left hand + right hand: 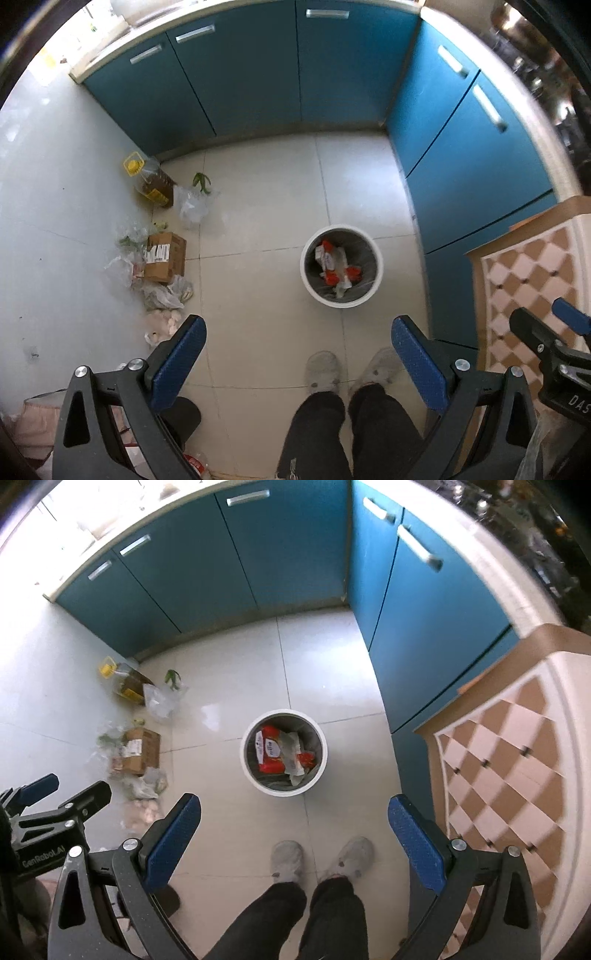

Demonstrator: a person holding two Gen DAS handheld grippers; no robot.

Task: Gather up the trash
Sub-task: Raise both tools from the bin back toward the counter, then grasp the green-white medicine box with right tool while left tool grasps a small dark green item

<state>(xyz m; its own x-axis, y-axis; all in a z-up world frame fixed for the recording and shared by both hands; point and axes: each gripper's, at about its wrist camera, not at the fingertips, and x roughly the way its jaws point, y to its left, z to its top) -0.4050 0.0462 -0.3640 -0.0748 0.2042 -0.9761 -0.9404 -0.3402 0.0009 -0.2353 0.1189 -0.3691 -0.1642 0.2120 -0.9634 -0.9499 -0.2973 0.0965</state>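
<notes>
A white round trash bin stands on the tiled floor, with red and white wrappers inside. It also shows in the right wrist view, with its wrappers. My left gripper is open and empty, high above the floor, nearer to me than the bin. My right gripper is open and empty, also above the floor in front of the bin. The right gripper shows at the left wrist view's right edge; the left gripper shows at the right wrist view's left edge.
Along the left wall lie a cardboard box, clear plastic bags, a yellow-capped oil bottle and a green scrap. Blue cabinets line the back and right. A checkered cabinet stands right. The person's feet stand below.
</notes>
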